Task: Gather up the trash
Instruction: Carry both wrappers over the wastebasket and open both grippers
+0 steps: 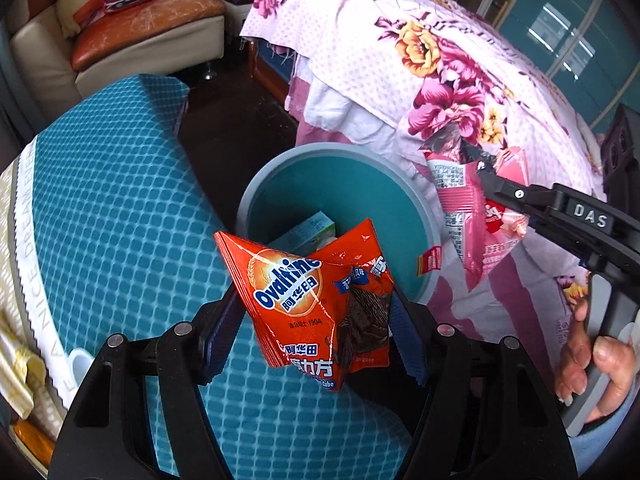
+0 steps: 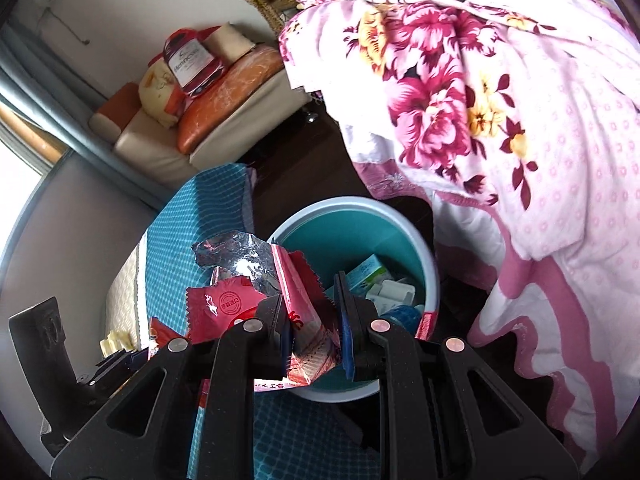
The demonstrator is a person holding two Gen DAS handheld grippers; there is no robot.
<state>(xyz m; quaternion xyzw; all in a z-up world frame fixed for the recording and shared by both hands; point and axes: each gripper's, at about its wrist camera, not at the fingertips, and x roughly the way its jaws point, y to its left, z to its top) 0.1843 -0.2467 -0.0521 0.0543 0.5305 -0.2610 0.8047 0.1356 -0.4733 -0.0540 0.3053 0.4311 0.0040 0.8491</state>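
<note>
- Gripping an orange Ovaltine wrapper [image 1: 316,300], the left gripper [image 1: 316,316] has its jaws set fairly wide, each blue pad pressed against one side of the puffed packet.
- The packet hangs in front of the near rim of a round teal trash bin [image 1: 416,216], partly over its opening.
- The right gripper [image 2: 312,320] has its jaws nearly closed, pinching a pink and red wrapper [image 2: 300,300] with a silver foil inside; the crumpled top sticks up above the fingers.
- In the left wrist view that same wrapper hangs at the bin's right edge, against a floral pink bedspread [image 1: 460,60].
- A hand [image 1: 596,372] grips the right tool's handle at the far right.
- The bin already holds a pale green carton [image 2: 366,270] and other small boxes.
- The bin stands on dark floor in a narrow gap: a teal quilted mattress [image 1: 112,184] close on one side, the hanging bedspread close on the other.
- The bin's mouth is open and uncovered.
</note>
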